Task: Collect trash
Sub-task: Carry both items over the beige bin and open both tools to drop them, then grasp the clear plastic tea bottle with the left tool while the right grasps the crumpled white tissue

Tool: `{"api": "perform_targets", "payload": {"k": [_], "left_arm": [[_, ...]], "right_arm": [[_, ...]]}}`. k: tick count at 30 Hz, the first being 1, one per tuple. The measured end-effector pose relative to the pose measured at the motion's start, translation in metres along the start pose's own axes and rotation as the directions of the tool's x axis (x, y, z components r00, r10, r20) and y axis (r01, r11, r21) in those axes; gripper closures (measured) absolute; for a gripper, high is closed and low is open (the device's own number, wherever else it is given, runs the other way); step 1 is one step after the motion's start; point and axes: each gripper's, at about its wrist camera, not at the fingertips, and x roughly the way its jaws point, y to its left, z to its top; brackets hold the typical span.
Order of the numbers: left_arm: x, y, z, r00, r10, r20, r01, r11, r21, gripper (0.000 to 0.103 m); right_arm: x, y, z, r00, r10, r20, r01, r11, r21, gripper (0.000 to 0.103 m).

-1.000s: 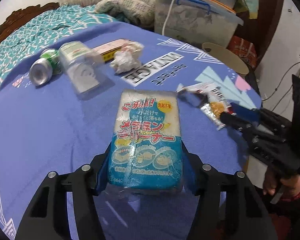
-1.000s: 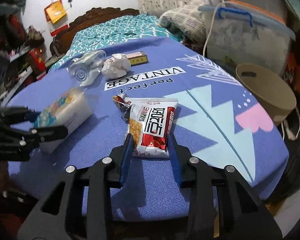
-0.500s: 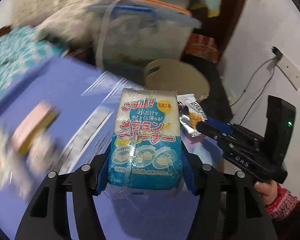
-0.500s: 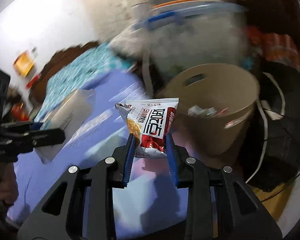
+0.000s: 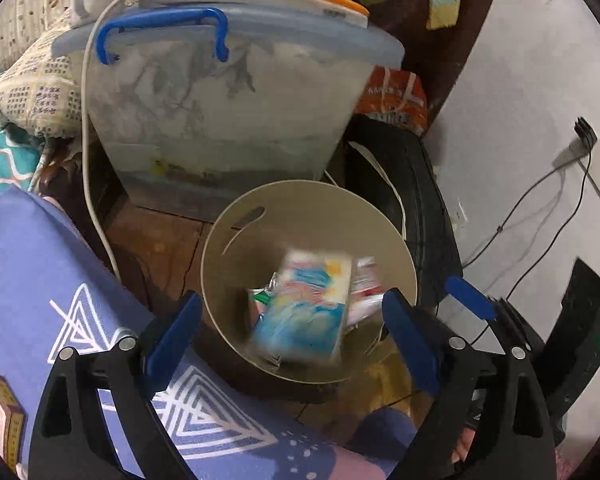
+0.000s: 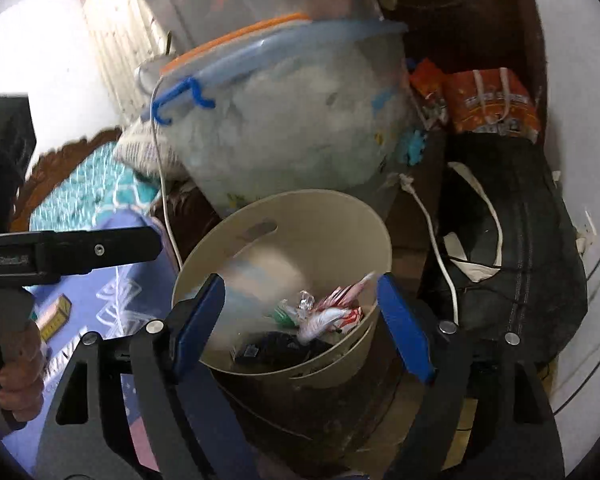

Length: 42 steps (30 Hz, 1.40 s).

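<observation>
Both tools, left and right, gape empty over the beige bin beside the purple bedspread.

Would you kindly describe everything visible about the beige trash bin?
The beige trash bin is round, smooth, plastic-looking, with a slot handle cut near its rim. It stands upright on the floor beside the blue-covered bed, below a translucent storage tub. Inside lie a blurred blue sponge pack, a red-and-white snack wrapper and other scraps. Both open grippers hover above it.
</observation>
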Motion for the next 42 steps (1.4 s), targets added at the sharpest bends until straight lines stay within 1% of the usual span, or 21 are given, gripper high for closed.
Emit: {"api": "perform_targets", "payload": {"k": [2, 4, 8, 10, 13, 14, 16, 17, 18, 20, 22, 24, 25, 29, 31, 32, 33, 34, 36, 39, 42], "left_arm": [[-0.018, 0.006, -0.008, 0.999, -0.009, 0.033, 0.01, 1.0, -0.027, 0.016], [-0.045, 0.01, -0.026, 0.997, 0.01, 0.078, -0.009, 1.0, -0.022, 0.016], [-0.098, 0.027, -0.07, 0.988, 0.044, 0.147, -0.041, 0.999, -0.025, 0.016], [-0.131, 0.045, -0.101, 0.982, 0.068, 0.178, -0.059, 0.997, -0.056, 0.017], [-0.172, 0.078, -0.138, 0.97, 0.138, 0.2, -0.112, 0.984, -0.138, 0.017], [-0.189, 0.094, -0.152, 0.963, 0.174, 0.208, -0.136, 0.973, -0.186, 0.018], [-0.217, 0.123, -0.175, 0.939, 0.273, 0.21, -0.209, 0.936, -0.283, 0.018], [-0.231, 0.144, -0.188, 0.914, 0.359, 0.191, -0.277, 0.894, -0.353, 0.017], [-0.236, 0.158, -0.193, 0.898, 0.406, 0.169, -0.316, 0.862, -0.396, 0.017], [-0.241, 0.185, -0.201, 0.877, 0.469, 0.104, -0.373, 0.801, -0.469, 0.017], [-0.236, 0.213, -0.205, 0.881, 0.47, 0.052, -0.376, 0.763, -0.526, 0.016], [-0.228, 0.228, -0.206, 0.883, 0.469, 0.017, -0.383, 0.741, -0.552, 0.014], [-0.221, 0.233, -0.203, 0.887, 0.462, 0.003, -0.383, 0.739, -0.554, 0.014], [-0.193, 0.246, -0.196, 0.9, 0.433, -0.06, -0.392, 0.739, -0.547, 0.014], [-0.185, 0.246, -0.199, 0.904, 0.423, -0.061, -0.385, 0.744, -0.547, 0.015], [-0.182, 0.248, -0.2, 0.906, 0.419, -0.061, -0.381, 0.744, -0.548, 0.023], [-0.178, 0.251, -0.203, 0.907, 0.416, -0.067, -0.381, 0.741, -0.553, 0.031], [-0.179, 0.253, -0.206, 0.912, 0.407, -0.053, -0.364, 0.743, -0.561, 0.033], [-0.188, 0.254, -0.216, 0.929, 0.37, -0.026, -0.317, 0.755, -0.574, 0.037], [-0.204, 0.241, -0.236, 0.936, 0.351, -0.011, -0.294, 0.767, -0.57, 0.039], [-0.227, 0.219, -0.27, 0.947, 0.32, 0.02, -0.255, 0.791, -0.556, 0.04]], "right_arm": [[-0.012, 0.001, -0.004, 1.0, 0.011, 0.027, -0.012, 0.999, 0.03, 0.026], [-0.023, 0.006, -0.007, 0.998, 0.031, 0.046, -0.034, 0.998, 0.05, 0.029], [-0.03, 0.042, -0.008, 0.99, 0.138, 0.026, -0.139, 0.99, 0.035, 0.034], [-0.031, 0.071, -0.011, 0.978, 0.208, -0.006, -0.208, 0.978, 0.006, 0.035], [-0.028, 0.127, -0.022, 0.941, 0.326, -0.093, -0.332, 0.942, -0.054, 0.035], [-0.027, 0.146, -0.027, 0.926, 0.356, -0.123, -0.367, 0.927, -0.075, 0.035], [-0.022, 0.184, -0.04, 0.895, 0.406, -0.184, -0.43, 0.895, -0.118, 0.034], [-0.019, 0.205, -0.048, 0.88, 0.423, -0.217, -0.457, 0.878, -0.143, 0.034], [-0.015, 0.226, -0.056, 0.863, 0.435, -0.255, -0.482, 0.86, -0.165, 0.033], [-0.004, 0.26, -0.069, 0.83, 0.454, -0.324, -0.526, 0.83, -0.184, 0.028], [0.009, 0.29, -0.081, 0.799, 0.47, -0.375, -0.559, 0.81, -0.176, 0.026], [0.025, 0.312, -0.088, 0.765, 0.488, -0.421, -0.588, 0.796, -0.146, 0.026], [0.034, 0.319, -0.092, 0.752, 0.49, -0.441, -0.593, 0.795, -0.129, 0.026], [0.063, 0.332, -0.103, 0.733, 0.47, -0.493, -0.579, 0.81, -0.089, 0.025], [0.071, 0.339, -0.106, 0.732, 0.456, -0.507, -0.576, 0.811, -0.103, 0.025], [0.074, 0.341, -0.109, 0.73, 0.446, -0.518, -0.577, 0.809, -0.115, 0.03], [0.077, 0.343, -0.113, 0.721, 0.442, -0.533, -0.583, 0.803, -0.123, 0.058], [0.077, 0.346, -0.119, 0.707, 0.438, -0.555, -0.592, 0.796, -0.126, 0.063], [0.067, 0.344, -0.123, 0.711, 0.447, -0.543, -0.595, 0.794, -0.124, 0.064], [0.034, 0.336, -0.119, 0.723, 0.475, -0.502, -0.611, 0.779, -0.142, 0.064], [-0.005, 0.323, -0.122, 0.735, 0.483, -0.475, -0.621, 0.761, -0.188, 0.064]]}}
